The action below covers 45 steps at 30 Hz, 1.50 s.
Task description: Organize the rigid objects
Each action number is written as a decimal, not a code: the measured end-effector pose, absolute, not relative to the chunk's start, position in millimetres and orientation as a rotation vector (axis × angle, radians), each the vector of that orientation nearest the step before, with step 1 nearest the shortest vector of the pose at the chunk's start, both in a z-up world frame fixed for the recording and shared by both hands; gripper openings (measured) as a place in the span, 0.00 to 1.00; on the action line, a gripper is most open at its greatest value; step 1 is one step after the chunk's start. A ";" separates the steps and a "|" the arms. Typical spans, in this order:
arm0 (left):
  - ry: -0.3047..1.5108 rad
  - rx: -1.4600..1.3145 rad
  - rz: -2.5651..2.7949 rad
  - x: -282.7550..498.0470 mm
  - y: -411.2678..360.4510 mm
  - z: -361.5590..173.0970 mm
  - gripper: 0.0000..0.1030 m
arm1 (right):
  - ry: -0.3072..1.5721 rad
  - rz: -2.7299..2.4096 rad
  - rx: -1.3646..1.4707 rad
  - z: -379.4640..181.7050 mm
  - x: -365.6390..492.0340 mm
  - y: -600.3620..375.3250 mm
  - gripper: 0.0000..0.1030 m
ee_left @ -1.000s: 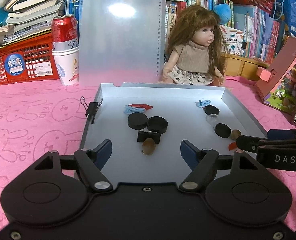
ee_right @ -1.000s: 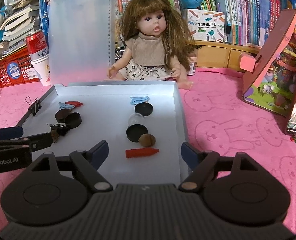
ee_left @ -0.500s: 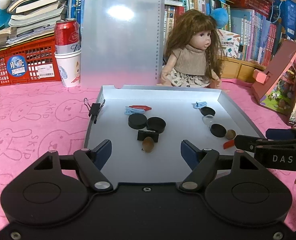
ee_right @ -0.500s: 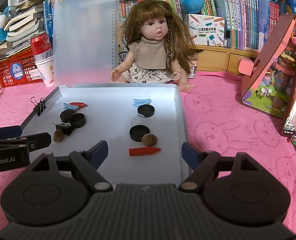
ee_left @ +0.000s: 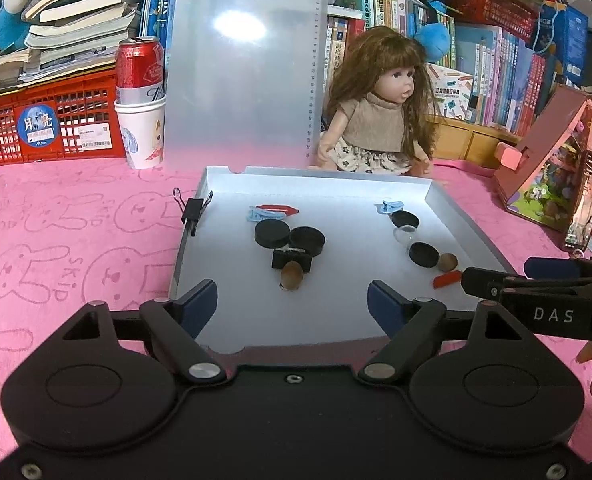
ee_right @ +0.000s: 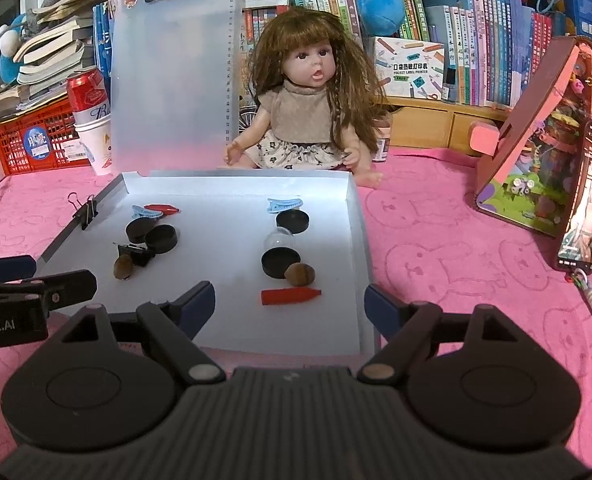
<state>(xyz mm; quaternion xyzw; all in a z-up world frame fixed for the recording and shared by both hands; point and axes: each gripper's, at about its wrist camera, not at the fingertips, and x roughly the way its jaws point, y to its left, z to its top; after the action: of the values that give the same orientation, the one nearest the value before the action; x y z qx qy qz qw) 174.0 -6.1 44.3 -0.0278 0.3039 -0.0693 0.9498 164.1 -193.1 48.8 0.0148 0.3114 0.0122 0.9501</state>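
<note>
Both the left gripper [ee_left: 291, 300], whose jaws have just been opening, and the right gripper [ee_right: 289, 304] gape wide and empty over the near edge of the tray [ee_right: 231, 188], where a nut [ee_left: 291, 275] lies at twelve o'clock of the left and a red crayon [ee_right: 290, 296] between the right's blue fingers [ee_right: 199, 300].

1. Pink cloth with rabbit outlines [ee_left: 67, 240] covering the worktop: soft, matt, slightly napped.
2. Shallow white tray [ee_left: 336, 184] ahead of the left hand-held gripper [ee_left: 291, 300]: smooth, faintly sheened, plastic-looking.
3. Black round caps [ee_left: 271, 233]: matt plastic.
4. Brown nut [ee_left: 291, 275]: dull, woody.
5. Frosted translucent plastic clipboard [ee_left: 239, 80] beyond the tray: glossy glare, metal clip.
6. Red drink can [ee_left: 139, 68]: shiny metal.
</note>
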 end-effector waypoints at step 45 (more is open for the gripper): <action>0.642 -0.008 -0.050 106.4 7.7 1.4 0.87 | 0.616 -0.018 0.044 9.0 96.4 -174.2 1.00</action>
<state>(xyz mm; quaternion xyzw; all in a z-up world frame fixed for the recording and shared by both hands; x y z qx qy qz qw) 106.4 7.7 1.4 -0.0038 0.3155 -0.0247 0.9486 96.4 -174.2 9.0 0.0217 0.3030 -0.0086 0.9527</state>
